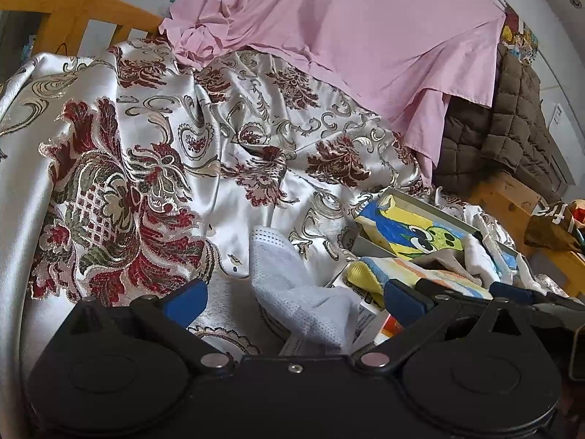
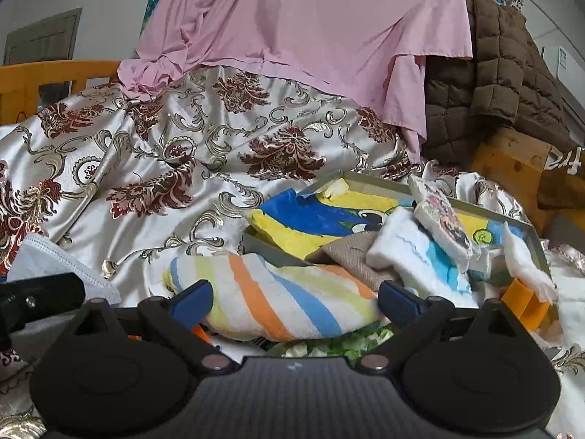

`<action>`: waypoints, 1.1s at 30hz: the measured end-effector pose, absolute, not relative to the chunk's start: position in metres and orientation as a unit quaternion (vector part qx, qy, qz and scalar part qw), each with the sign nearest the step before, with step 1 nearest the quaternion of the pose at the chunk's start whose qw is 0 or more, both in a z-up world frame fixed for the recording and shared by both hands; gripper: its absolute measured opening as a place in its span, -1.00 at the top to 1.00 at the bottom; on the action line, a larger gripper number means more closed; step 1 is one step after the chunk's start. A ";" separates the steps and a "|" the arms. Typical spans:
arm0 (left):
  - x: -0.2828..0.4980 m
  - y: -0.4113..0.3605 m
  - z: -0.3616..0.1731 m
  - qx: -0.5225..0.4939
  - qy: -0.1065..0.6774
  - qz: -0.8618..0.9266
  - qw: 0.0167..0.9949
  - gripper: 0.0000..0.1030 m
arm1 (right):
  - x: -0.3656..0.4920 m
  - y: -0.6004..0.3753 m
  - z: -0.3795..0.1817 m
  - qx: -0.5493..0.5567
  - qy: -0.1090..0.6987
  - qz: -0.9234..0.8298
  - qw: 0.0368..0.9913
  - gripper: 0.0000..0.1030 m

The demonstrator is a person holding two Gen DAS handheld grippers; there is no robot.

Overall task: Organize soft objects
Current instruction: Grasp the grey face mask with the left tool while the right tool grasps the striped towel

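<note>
Both grippers sit low over a silky white bedspread with dark red and gold floral brocade [image 2: 175, 153], far side backed by a draped pink sheet [image 2: 292, 29] and a brown quilted blanket [image 2: 504, 87] at far right. Left gripper [image 1: 294, 298] is spread wide, released, straddling a crumpled white perforated face mask [image 1: 299, 292] lying on the spread; fingers not touching it as far as I can tell. Right gripper [image 2: 294, 300] is also spread wide, released, with a white towel striped orange, blue and yellow-green [image 2: 278, 300] bunched between its blue fingertips [image 2: 192, 300], not yet pinched. Just beyond it, a shallow grey rectangular tray [image 2: 373, 179] already holds a blue-and-yellow cartoon cloth [image 2: 310, 219], a tan woven cloth [image 2: 343, 256], a white-and-light-blue towel [image 2: 413, 256] and a small floral-printed pad [image 2: 442, 223] leaning on top. Step in hand looks like the pickup of the striped towel, tray partly filled. Next move likely calls for the right gripper to clamp on the towel's bulk and lift it far-right into the tray; towel is floppy, may drag or snag. Mask probably goes after.
</note>
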State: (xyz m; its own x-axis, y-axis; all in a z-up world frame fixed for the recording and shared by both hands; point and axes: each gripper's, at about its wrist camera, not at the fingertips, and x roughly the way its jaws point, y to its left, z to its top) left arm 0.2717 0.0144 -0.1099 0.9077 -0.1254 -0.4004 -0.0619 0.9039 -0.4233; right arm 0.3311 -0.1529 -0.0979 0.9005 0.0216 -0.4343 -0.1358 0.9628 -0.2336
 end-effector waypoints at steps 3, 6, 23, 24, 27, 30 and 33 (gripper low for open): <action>0.270 0.015 -0.110 -0.220 0.210 -0.016 0.952 -0.98 | 0.332 -0.149 -0.099 -0.151 0.219 0.039 0.963 -0.79; 0.270 0.016 -0.110 -0.222 0.208 -0.014 0.952 -0.98 | 0.332 -0.147 -0.101 -0.159 0.224 0.038 0.961 -0.72; 0.267 0.007 -0.110 -0.190 0.202 -0.028 0.960 0.04 | 0.326 -0.140 -0.109 -0.207 0.220 0.013 0.953 -0.33; 0.267 0.008 -0.110 -0.192 0.202 -0.027 0.960 0.06 | 0.325 -0.140 -0.109 -0.207 0.219 0.011 0.953 -0.29; 0.267 0.009 -0.110 -0.193 0.201 -0.024 0.960 0.18 | 0.325 -0.141 -0.109 -0.211 0.217 0.006 0.953 -0.18; 0.266 0.007 -0.109 -0.186 0.199 -0.027 0.962 0.28 | 0.325 -0.142 -0.109 -0.214 0.213 0.000 0.953 0.00; 0.264 0.004 -0.108 -0.177 0.197 -0.031 0.964 0.44 | 0.324 -0.143 -0.109 -0.215 0.212 -0.001 0.953 0.11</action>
State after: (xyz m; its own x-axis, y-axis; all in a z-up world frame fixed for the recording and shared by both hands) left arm 0.2641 0.0040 -0.1083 0.9203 -0.1300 -0.3689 -0.0098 0.9352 -0.3540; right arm 0.3243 -0.1431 -0.1089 0.9105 -0.0930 -0.4030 -0.0891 0.9074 -0.4107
